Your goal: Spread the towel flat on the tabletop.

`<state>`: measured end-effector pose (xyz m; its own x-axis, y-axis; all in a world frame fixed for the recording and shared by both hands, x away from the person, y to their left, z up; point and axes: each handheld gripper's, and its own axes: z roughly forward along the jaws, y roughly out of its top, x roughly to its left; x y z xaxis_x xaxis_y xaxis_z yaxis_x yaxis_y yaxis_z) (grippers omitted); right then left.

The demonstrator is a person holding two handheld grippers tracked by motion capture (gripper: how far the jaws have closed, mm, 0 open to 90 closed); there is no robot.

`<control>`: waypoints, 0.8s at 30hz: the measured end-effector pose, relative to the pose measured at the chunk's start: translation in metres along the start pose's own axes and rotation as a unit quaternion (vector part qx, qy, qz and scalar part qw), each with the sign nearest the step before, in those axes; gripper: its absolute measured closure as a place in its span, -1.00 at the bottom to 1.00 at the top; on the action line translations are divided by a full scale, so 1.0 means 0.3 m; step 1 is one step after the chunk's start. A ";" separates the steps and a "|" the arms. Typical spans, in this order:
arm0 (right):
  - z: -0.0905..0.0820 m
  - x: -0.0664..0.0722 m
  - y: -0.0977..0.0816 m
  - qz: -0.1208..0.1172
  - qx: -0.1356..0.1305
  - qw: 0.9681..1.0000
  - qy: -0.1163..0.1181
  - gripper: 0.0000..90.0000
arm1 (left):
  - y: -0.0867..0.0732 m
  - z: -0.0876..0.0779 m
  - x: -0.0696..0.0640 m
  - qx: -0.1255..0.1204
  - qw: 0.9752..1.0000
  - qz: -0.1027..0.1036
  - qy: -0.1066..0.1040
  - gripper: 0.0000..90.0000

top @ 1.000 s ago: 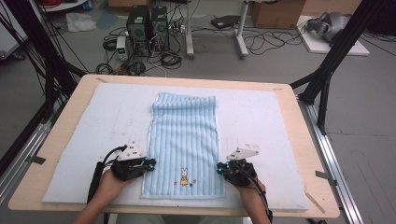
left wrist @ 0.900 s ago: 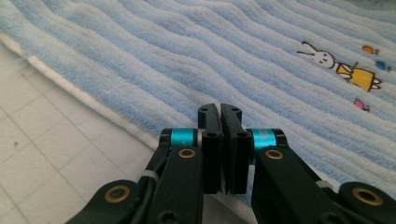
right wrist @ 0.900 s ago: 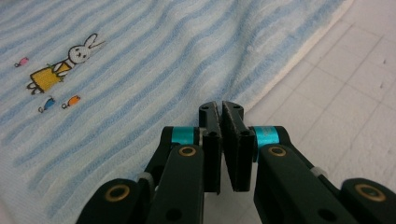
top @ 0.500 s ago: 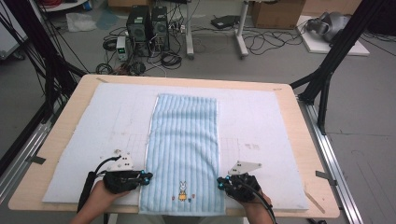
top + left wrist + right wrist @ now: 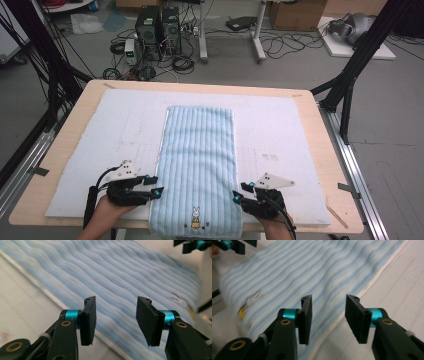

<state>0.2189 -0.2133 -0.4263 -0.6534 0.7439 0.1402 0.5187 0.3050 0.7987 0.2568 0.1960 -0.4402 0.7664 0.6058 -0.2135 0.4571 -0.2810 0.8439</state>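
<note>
We held our left gripper low at the near left of the table, its jaws parted wide with nothing between them; in the left gripper view they framed the long left edge of a light blue striped towel, blurred. Our right gripper mirrored it at the near right, jaws equally spread and empty; in the right gripper view they straddled the towel's right edge. From the high view, each gripper sat just beside its side of the towel; whether either touched the cloth, we could not tell. The towel lay flat and lengthwise down the middle of a white padded mat, a small rabbit motif near its near end; the mat covered a wooden table.
</note>
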 end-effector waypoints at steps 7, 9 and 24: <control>0.136 -0.018 0.076 -0.026 0.019 0.999 0.007 0.65 | 0.072 0.089 0.072 -0.007 1.000 -0.013 0.006 0.27; 0.172 -0.021 0.083 -0.035 0.035 0.999 0.008 0.75 | 0.071 0.116 0.073 0.007 1.000 -0.011 0.004 0.32; 0.167 -0.045 0.064 -0.068 0.103 0.988 0.095 0.84 | 0.016 0.082 0.026 0.086 0.995 0.022 -0.054 0.79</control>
<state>0.2652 -0.1879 -0.4422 -0.8064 0.5688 0.1618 0.5071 0.5242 0.6841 0.2759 0.1812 -0.4500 0.8270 0.5095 -0.2376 0.4852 -0.4336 0.7593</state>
